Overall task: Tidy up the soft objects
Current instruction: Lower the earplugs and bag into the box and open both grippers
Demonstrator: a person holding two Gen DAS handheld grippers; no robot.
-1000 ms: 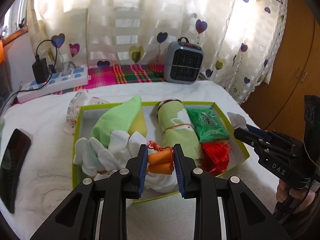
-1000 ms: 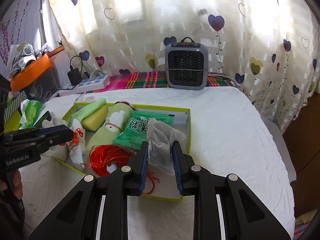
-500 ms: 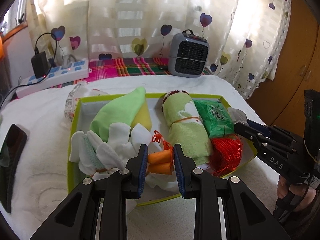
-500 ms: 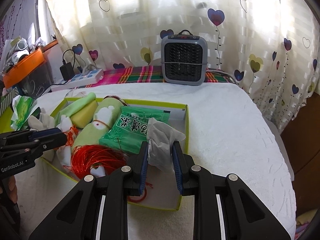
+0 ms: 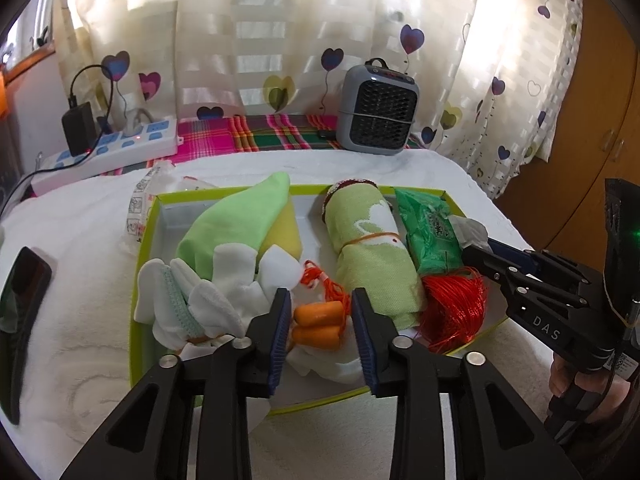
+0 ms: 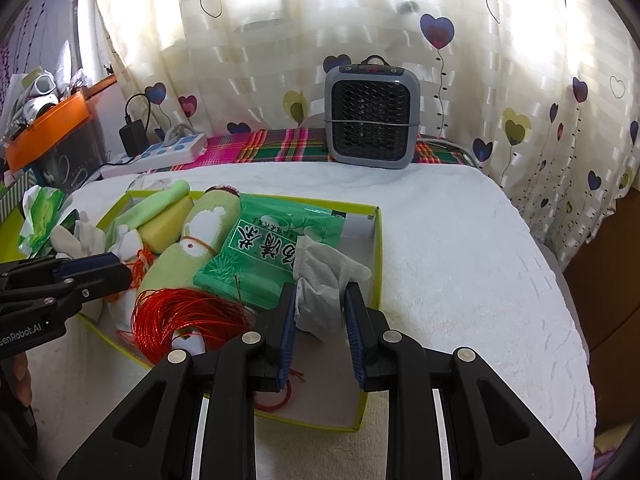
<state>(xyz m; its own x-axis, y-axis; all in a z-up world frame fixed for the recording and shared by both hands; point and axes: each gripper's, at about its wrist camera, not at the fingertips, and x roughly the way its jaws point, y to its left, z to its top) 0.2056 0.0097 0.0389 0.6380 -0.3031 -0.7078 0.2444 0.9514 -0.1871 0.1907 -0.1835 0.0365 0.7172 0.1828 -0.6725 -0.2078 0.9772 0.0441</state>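
Writing shows on both tools: "DAS" on the right gripper and "GenRobot.AI" on the left gripper. The green packet has big dark Chinese letters on it. It lies in the yellow-green box on the white bed, near 12 o'clock from the right jaws. Those jaws are closed tight on a grey-white tissue. The left jaws are opening, and the orange earplugs sit between them on the white gloves. Red string lies at 3 o'clock from the earplugs, past the green rolled towel.
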